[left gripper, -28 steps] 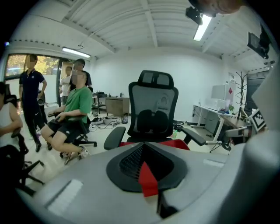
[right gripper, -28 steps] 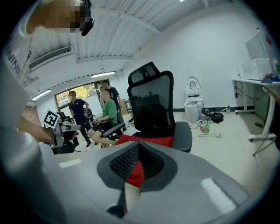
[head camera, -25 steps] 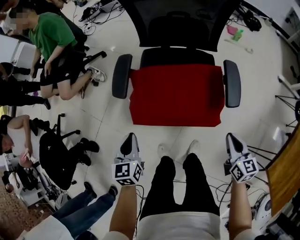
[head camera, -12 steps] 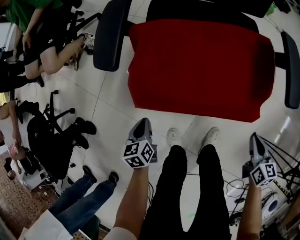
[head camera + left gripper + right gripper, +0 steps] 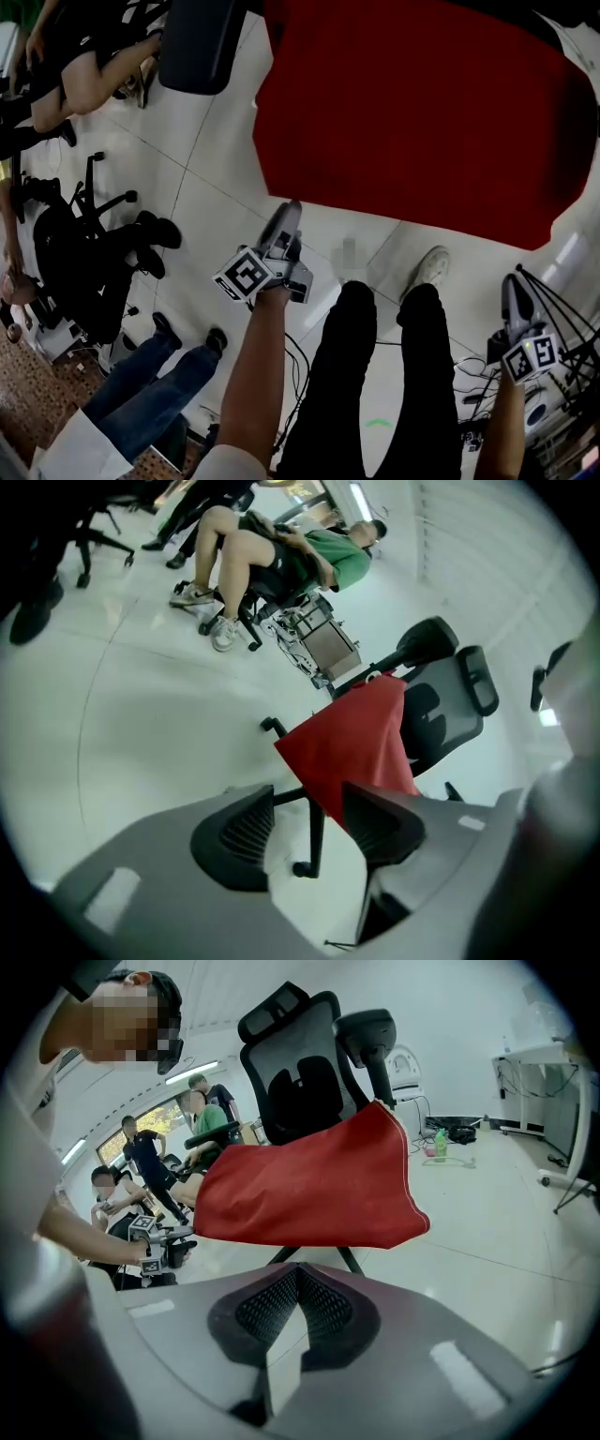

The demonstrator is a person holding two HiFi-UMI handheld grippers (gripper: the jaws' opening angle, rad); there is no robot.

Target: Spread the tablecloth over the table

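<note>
In the upper right of the head view, the red tablecloth (image 5: 422,122) lies draped over the seat of an office chair (image 5: 202,42) (no table shows in any view), so we judge the spreading not yet begun. Our left gripper (image 5: 287,217) is opening its jaws, with nothing between them; our right gripper (image 5: 514,291) is pressed closed and empty. Grasping, carrying and spreading all remain.

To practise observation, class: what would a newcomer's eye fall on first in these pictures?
The red cloth draped over the chair seat, filling the top of the head view. Below it, the left claw is opening with nothing between its jaws; the right claw is shut and empty.
</note>
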